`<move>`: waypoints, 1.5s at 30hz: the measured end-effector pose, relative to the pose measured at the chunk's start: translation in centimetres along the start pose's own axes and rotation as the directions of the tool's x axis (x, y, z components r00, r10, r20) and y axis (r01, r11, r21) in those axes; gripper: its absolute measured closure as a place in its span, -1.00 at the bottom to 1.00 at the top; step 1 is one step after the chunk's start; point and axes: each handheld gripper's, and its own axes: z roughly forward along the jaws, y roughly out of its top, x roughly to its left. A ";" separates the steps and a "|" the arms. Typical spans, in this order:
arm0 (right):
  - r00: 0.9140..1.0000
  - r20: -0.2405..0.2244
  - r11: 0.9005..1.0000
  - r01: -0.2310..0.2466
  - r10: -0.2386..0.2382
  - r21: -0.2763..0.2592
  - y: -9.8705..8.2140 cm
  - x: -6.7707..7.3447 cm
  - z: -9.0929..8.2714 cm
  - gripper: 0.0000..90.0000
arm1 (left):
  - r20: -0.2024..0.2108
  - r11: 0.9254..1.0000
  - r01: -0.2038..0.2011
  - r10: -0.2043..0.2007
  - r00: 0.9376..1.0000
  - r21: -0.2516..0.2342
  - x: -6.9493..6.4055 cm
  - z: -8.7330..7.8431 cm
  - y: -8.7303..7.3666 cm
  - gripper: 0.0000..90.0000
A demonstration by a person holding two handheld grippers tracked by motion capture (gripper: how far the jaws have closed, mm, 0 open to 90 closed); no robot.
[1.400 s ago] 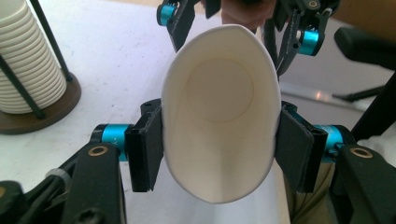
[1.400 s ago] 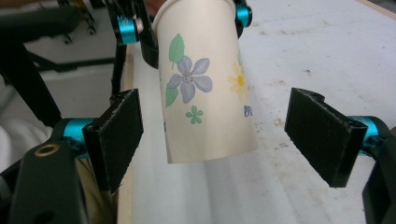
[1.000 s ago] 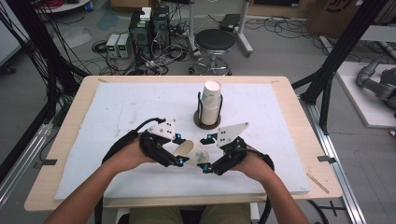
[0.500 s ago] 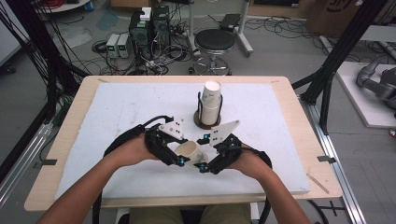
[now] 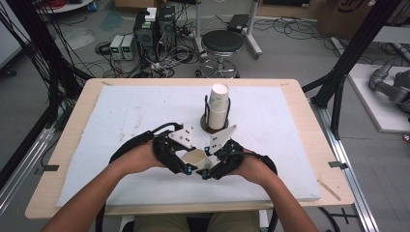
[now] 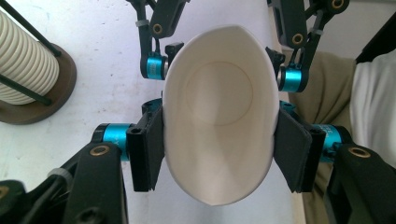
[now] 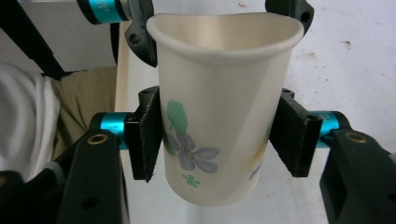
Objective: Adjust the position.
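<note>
White paper cup with blue flower print [image 5: 195, 158]: we see it held above the near part of the white foam-topped wooden table [image 5: 121, 116], long axis roughly level, mouth toward the left gripper [image 6: 218, 140]. Left gripper pinches its squashed rim; right gripper [image 7: 219, 140] pinches its body. Beyond: stack of white paper cups [image 5: 218, 106] upright in a round brown holder. Behind the table: black stool [image 5: 222, 42].

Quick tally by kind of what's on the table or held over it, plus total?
Loose paper cup: 1
Cup stack in its holder: 1
Hand-held gripper: 2, left and right, both clamped on the loose cup
Total: 4
</note>
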 end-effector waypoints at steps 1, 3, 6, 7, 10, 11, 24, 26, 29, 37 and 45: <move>1.000 0.001 1.000 -0.001 0.001 -0.003 0.0 0.0 0.0 -0.08 | -0.006 1.000 0.008 -0.008 1.000 -0.015 0.0 0.1 0.0 -0.17; 1.000 0.009 1.000 0.001 -0.001 -0.012 -0.2 -0.1 -0.1 -0.06 | -0.019 0.997 0.036 -0.038 0.999 -0.071 0.0 0.0 -0.2 -0.35; 1.000 0.013 1.000 -0.012 0.012 -0.026 -0.5 -0.2 -0.4 -0.06 | -0.049 0.980 0.075 -0.086 0.995 -0.187 0.2 -0.4 -1.0 -0.56; 1.000 0.018 0.999 -0.013 0.014 -0.032 -0.7 -0.2 -0.5 -0.06 | -0.059 0.966 0.099 -0.116 0.991 -0.239 0.2 -0.6 -1.4 -0.56; 0.999 0.033 0.998 -0.030 0.032 -0.062 -1.3 -0.4 -1.1 -0.06 | -0.054 0.909 0.163 -0.199 0.979 -0.384 0.1 -0.9 -3.0 -0.58; 0.999 0.034 0.996 -0.040 0.043 -0.077 -1.6 -0.4 -1.4 -0.06 | -0.050 0.890 0.179 -0.219 0.974 -0.419 0.1 -1.0 -3.6 -0.59; 0.985 0.114 0.965 -0.099 0.130 -0.245 -5.2 -0.5 -3.5 -0.08 | -0.097 0.769 0.235 -0.359 0.928 -0.594 -0.4 -1.6 -8.6 -0.59; 0.981 0.134 0.957 -0.102 0.143 -0.272 -5.7 -0.4 -3.8 -0.08 | -0.108 0.755 0.235 -0.375 0.921 -0.613 -0.6 -1.6 -9.3 -0.59; 0.972 0.179 0.949 -0.092 0.152 -0.303 -6.6 -0.3 -4.2 -0.10 | -0.127 0.733 0.236 -0.402 0.907 -0.637 -0.6 -1.5 -10.4 -0.59; 0.928 0.280 0.912 -0.126 0.248 -0.391 -9.1 0.0 -5.7 -0.14 | -0.182 0.694 0.241 -0.476 0.860 -0.678 -1.0 -1.2 -13.2 -0.59; 0.888 0.355 0.898 -0.129 0.294 -0.421 -11.1 0.4 -6.5 -0.15 | -0.216 0.687 0.248 -0.515 0.830 -0.684 -1.0 -1.5 -15.1 -0.59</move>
